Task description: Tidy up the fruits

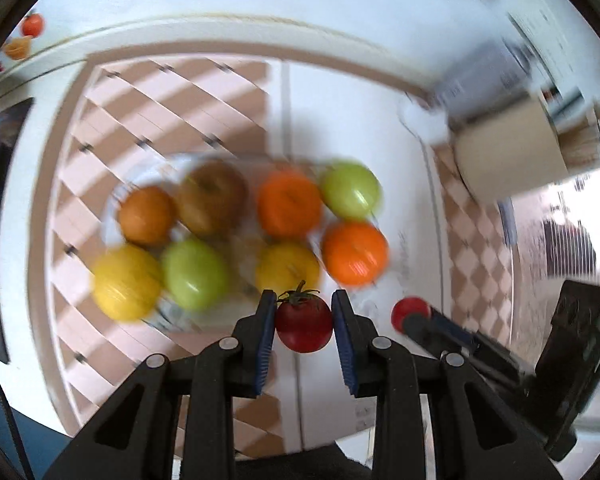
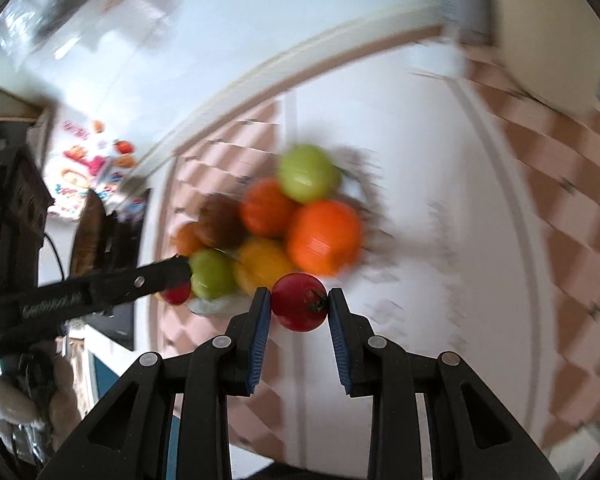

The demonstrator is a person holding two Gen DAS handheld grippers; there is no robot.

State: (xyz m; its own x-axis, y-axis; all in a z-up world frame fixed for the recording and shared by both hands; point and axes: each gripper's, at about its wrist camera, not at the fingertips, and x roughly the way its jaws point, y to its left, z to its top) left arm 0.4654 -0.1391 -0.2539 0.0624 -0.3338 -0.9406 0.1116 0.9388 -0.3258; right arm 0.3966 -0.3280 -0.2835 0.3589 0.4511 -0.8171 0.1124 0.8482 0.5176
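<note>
Gripping a dark red tomato [image 1: 303,326] between its blue pads, the left gripper [image 1: 304,316] hovers over the tablecloth [image 1: 340,120]; the right gripper [image 2: 299,310] pinches a second tomato [image 2: 299,307] just beside it. Ahead, a blurred fruit cluster [image 1: 240,236] — oranges, green apples, lemons — blocks the way forward, with bare white cloth beyond it toward the table's curved edge.

The tablecloth [image 1: 332,120] was white with pink-tan checks. On it, around the brown apple [image 1: 212,198], the fruits were vivid: two orange oranges [image 1: 289,204] just to its right, green apples [image 1: 351,191] beyond and below, yellow lemons [image 1: 126,282] below. Each black gripper [image 1: 304,316] had blue pads [image 1: 265,344] against a dark red tomato [image 1: 304,326] with a green stalk.
</note>
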